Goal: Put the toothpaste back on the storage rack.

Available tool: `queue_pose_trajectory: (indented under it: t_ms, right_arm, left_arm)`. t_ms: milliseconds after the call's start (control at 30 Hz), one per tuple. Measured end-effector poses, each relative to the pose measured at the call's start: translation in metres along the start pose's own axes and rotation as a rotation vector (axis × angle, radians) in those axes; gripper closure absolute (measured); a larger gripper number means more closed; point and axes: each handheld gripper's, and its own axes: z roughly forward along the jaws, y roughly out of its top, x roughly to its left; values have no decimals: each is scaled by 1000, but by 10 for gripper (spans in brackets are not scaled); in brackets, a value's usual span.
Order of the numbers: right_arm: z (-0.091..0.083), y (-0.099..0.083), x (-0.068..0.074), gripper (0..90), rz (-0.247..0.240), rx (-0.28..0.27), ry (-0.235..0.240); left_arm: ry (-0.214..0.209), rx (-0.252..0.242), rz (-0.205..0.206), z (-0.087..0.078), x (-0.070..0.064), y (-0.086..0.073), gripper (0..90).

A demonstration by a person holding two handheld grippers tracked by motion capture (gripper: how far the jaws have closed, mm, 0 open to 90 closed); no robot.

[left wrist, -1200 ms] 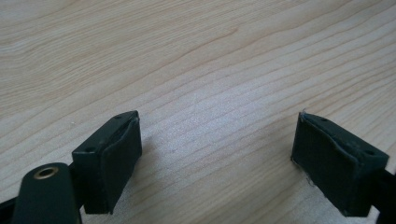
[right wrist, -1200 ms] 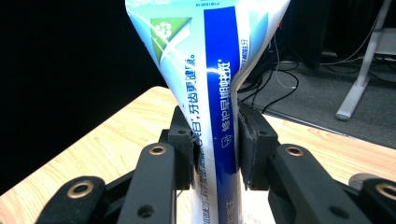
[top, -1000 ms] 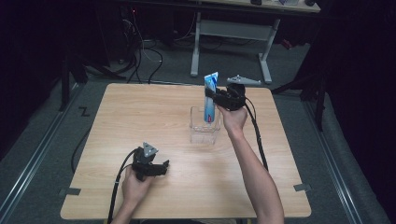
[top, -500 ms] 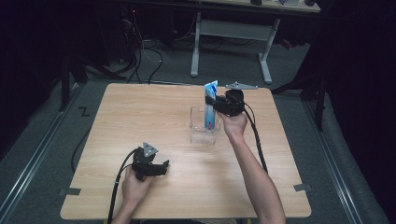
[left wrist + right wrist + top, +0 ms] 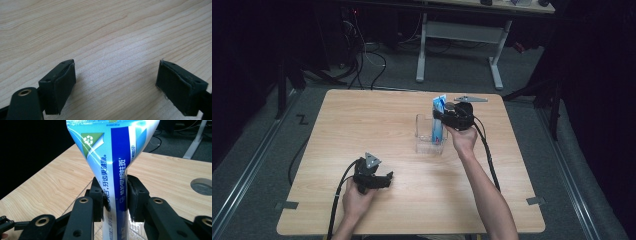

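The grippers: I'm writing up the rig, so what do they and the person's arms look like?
Both the left gripper and the right gripper are black, each with a grey three-cornered plate on top and a black cable trailing. Their fingers are blocky, padded, with brass-ringed pivots. The forearms are bare; no sleeves show.

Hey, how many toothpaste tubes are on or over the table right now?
1. The blue and white toothpaste tube stands upright in the clear container near the table's far right, clamped by the right gripper. The container's clear walls show no other tube inside.
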Motion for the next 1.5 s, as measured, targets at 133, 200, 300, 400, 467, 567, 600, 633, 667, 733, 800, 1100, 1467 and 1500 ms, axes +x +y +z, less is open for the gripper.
queue_pose_trajectory:
  t_ms: [133,200,300,400,467,567,600,633,667,733,800,1100,1467,1500]
  right_arm:
    - [1,-3,-2,692,11,8,0]
    - [1,-4,-2,692,12,10,-1]
    - [2,-5,-2,691,22,7,2]
    - [3,-8,-3,690,29,10,3]
    - [4,-9,-3,690,31,14,0]
    - [4,-10,-4,689,33,13,3]
    - [4,-11,-3,689,38,13,7]
    - [5,-11,-3,688,37,13,7]
    - [5,-11,-3,688,37,13,7]
    - [6,-12,-2,688,36,12,9]
    - [6,-12,-1,688,38,11,13]
    - [8,-13,-1,688,38,16,16]
    - [0,-14,-7,683,25,25,-21]
    - [-1,-14,-8,679,23,25,-28]
  left_arm:
    - [0,0,0,0,0,0,161]
    - [0,0,1,0,0,0,161]
    - [0,0,1,0,0,0,161]
    - [0,0,0,0,0,0,161]
    - [0,0,0,0,0,0,161]
    - [0,0,0,0,0,0,161]
    - [0,0,0,0,0,0,161]
    - [0,0,0,0,0,0,161]
    - [0,0,0,0,0,0,161]
    - [0,0,1,0,0,0,161]
    - [0,0,1,0,0,0,161]
    - [0,0,0,0,0,0,161]
    - [0,0,0,0,0,0,161]
    - [0,0,0,0,0,0,161]
